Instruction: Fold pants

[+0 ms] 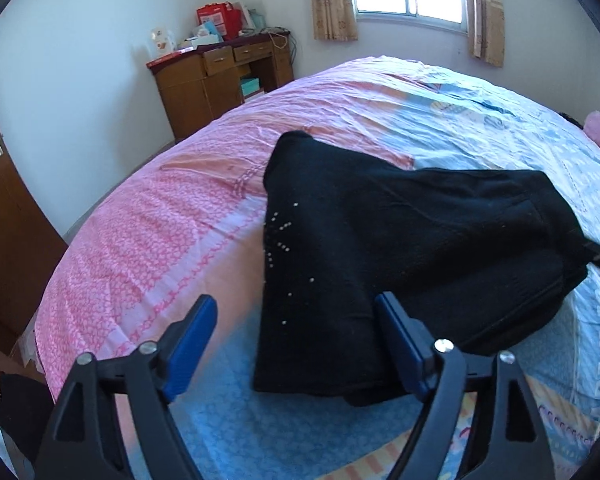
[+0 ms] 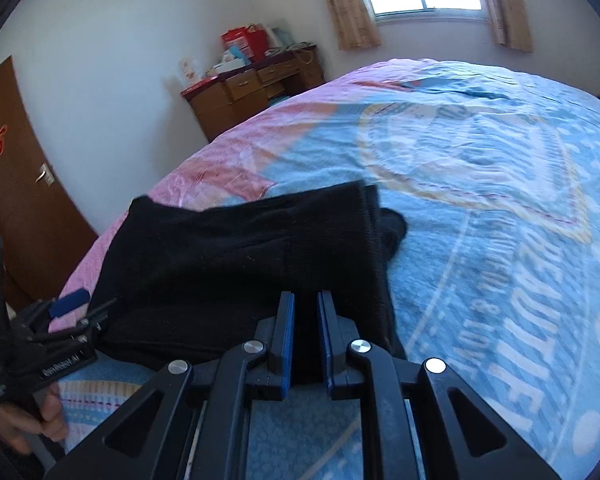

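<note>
The black knitted pants point(image 1: 400, 240) lay folded on the pink-and-blue quilted bed point(image 1: 140, 248): soft, limp, light. The left gripper point(image 1: 296, 344) stood spread at their near edge; the right gripper point(image 2: 305, 332) pinched their hem. Doubled edges offered the best hold.

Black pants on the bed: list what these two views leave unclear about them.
- Right wrist view: the right gripper hides the black pants at its near-closed pads; a pinch can't be confirmed.
- Left wrist view: the pants' right end is cut off by the lens rim.
- Both views: folded layers underneath are hidden.
</note>
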Demonstrator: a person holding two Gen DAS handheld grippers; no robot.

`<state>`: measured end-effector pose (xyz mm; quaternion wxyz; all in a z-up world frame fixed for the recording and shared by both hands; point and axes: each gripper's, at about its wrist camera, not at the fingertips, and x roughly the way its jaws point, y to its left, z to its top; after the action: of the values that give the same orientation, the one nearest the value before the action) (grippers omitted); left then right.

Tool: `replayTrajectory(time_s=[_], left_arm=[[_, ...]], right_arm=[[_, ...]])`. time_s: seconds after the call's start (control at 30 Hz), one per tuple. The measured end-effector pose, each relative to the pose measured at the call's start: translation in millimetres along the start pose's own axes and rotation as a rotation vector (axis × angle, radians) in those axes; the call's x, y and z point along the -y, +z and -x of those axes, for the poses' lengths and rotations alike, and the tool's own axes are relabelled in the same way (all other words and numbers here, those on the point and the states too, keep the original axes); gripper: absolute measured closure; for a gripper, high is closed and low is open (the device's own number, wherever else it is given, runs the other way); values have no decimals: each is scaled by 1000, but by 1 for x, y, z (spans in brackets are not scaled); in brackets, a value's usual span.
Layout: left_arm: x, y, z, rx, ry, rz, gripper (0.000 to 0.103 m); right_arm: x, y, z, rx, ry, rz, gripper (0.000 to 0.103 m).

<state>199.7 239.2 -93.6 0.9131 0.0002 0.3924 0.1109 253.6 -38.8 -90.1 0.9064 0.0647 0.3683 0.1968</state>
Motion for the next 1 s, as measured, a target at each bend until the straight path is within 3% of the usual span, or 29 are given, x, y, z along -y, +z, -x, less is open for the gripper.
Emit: replayTrajectory(time_s=[0.07, 0.13, 0.2, 0.3, 0.37, 0.43, 0.5, 0.57, 0.67, 0.77, 0.83, 0.9, 1.0], left_arm=[[-2, -2, -1, -5, -17, 11, 18], [-3, -4, 0, -7, -26, 15, 18], [-3, -6, 1, -7, -29, 13, 18], [-3, -6, 1, -6, -31, 12, 18], [-3, -7, 0, -9, -29, 14, 14], [-5, -7, -2, -16, -28, 25, 9], [-7, -6, -4, -23, -32, 38, 8], [-7, -6, -4, -20, -29, 35, 8], [0, -7, -2, -7, 6, 5, 8], [8, -8, 1, 12, 56, -36, 8], [11, -8, 2, 19, 73, -52, 5], [9, -8, 1, 10, 68, -46, 3], [0, -7, -3, -14, 37, -4, 0]], right_arm=[[-5, 1, 19, 68, -34, -19, 91], [-21, 2, 30, 86, 41, 33, 91], [-50, -3, 26, 40, 84, 159, 91], [-75, -15, 7, -8, 57, 270, 91], [-57, -23, -18, -137, 29, 168, 91], [-31, -28, -15, -122, 132, 20, 93], [-20, -27, -13, -171, 151, -35, 93], [-24, -21, -5, -192, 80, -15, 93], [-31, 5, 7, -71, 80, 25, 90], [-29, 41, -13, 8, 26, 59, 90], [-24, 55, -43, -19, -67, 80, 90], [-14, 58, -84, -136, -112, 75, 91], [-19, 54, -90, -55, -149, 151, 91]])
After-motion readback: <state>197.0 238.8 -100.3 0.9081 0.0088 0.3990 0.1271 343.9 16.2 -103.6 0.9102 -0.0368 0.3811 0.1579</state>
